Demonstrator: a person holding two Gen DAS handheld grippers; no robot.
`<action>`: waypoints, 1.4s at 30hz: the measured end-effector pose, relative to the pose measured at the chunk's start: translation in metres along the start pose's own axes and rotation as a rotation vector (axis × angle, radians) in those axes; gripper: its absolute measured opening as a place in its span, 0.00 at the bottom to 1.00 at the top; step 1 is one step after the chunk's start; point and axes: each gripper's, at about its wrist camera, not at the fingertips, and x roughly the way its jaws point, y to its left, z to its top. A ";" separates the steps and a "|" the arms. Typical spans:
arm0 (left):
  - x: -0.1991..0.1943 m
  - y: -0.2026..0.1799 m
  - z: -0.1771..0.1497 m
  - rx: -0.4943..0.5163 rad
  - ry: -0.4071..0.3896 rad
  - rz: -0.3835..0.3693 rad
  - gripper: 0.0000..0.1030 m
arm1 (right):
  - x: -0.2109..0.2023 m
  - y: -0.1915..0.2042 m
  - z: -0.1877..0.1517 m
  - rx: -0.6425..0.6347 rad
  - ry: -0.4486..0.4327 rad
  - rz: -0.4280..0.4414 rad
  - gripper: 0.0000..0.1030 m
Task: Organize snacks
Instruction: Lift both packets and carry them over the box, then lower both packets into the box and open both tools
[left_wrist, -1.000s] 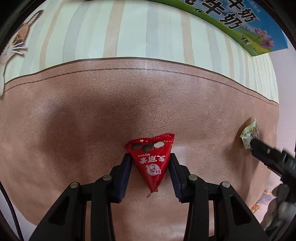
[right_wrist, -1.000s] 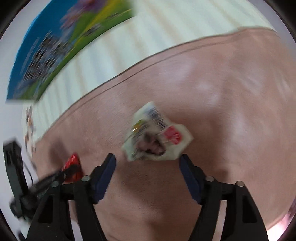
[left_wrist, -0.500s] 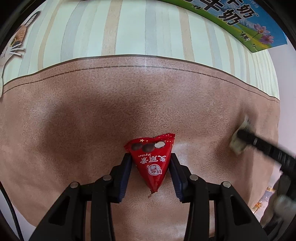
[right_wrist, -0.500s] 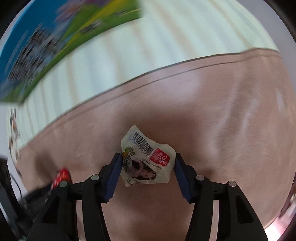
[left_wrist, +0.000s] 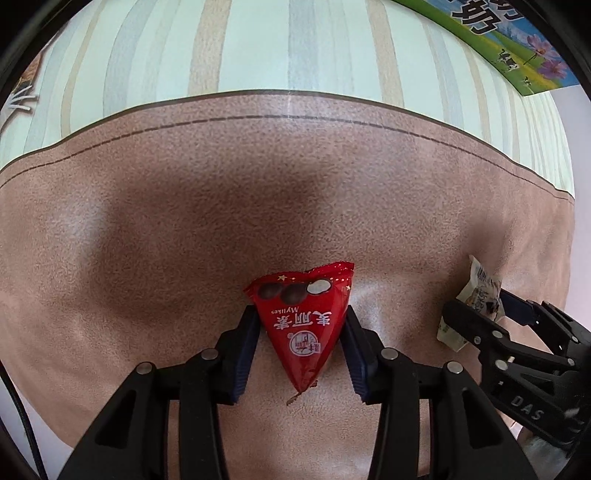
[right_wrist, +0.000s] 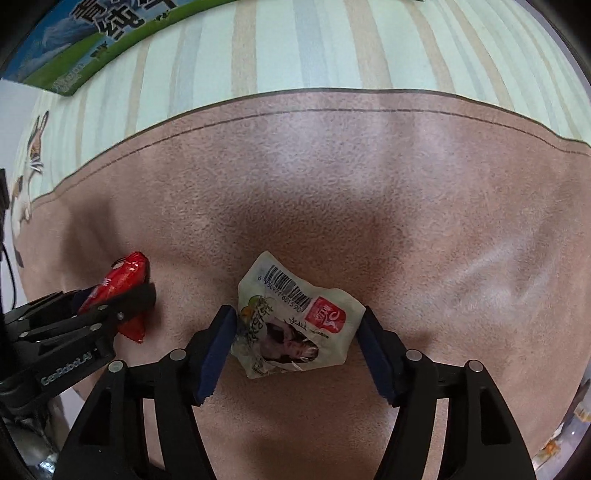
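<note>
A red triangular chocolate snack pack (left_wrist: 303, 325) sits between the fingers of my left gripper (left_wrist: 300, 347), which is shut on it just above the brown mat (left_wrist: 184, 221). A white snack packet with a barcode (right_wrist: 295, 325) is held between the fingers of my right gripper (right_wrist: 297, 347), which is shut on it. In the left wrist view the right gripper (left_wrist: 480, 314) and white packet (left_wrist: 476, 291) show at the right. In the right wrist view the left gripper (right_wrist: 107, 306) and red pack (right_wrist: 122, 277) show at the left.
The brown mat ends at a striped pale green cloth (left_wrist: 295, 48) at the back. A blue and green milk carton box (left_wrist: 517, 33) lies at the far right corner, and it also shows in the right wrist view (right_wrist: 85, 48). A cat picture (right_wrist: 29, 166) is on the cloth.
My right gripper closed on the white packet and swung in toward the left gripper. The left gripper kept its hold on the red pack and shifted slightly.
</note>
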 end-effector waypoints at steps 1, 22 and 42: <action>0.000 -0.001 -0.001 -0.005 -0.005 -0.001 0.38 | 0.001 0.006 -0.001 -0.013 -0.009 -0.017 0.61; -0.127 -0.024 0.008 0.040 -0.213 -0.165 0.34 | -0.125 0.022 0.008 -0.050 -0.235 0.194 0.54; -0.200 -0.035 0.178 0.082 -0.266 -0.125 0.38 | -0.248 -0.005 0.163 -0.060 -0.426 0.073 0.61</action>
